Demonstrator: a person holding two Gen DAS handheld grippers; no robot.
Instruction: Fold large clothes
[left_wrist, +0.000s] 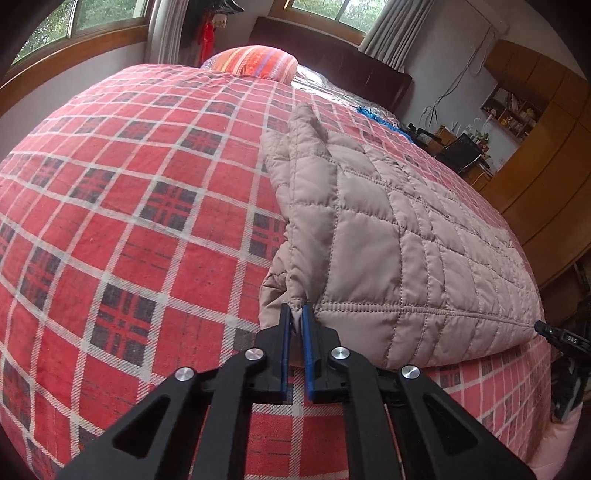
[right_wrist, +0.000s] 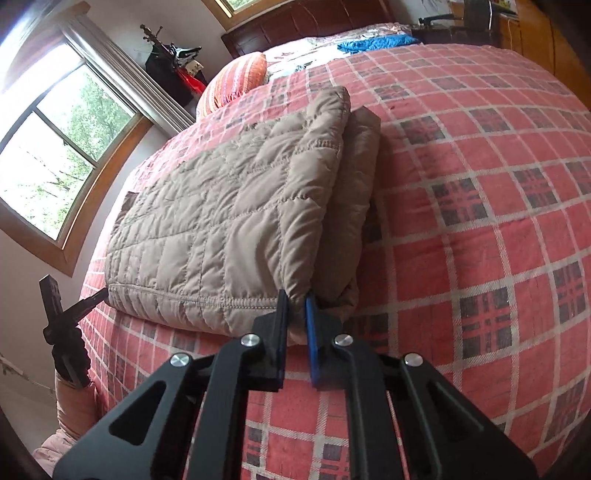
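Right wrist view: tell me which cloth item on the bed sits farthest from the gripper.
The blue cloth, crumpled near the headboard. The striped orange pillow lies nearer, and the beige quilted jacket is nearest, its corner pinched in the right gripper.

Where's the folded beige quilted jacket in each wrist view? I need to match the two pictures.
Left wrist view: quilted jacket right of centre on the plaid bedspread, near-left corner pinched by the left hand-held gripper.
Right wrist view: quilted jacket left of centre, near-right corner pinched by the right hand-held gripper.
Shared landmark: orange striped pillow at the bed's far end.
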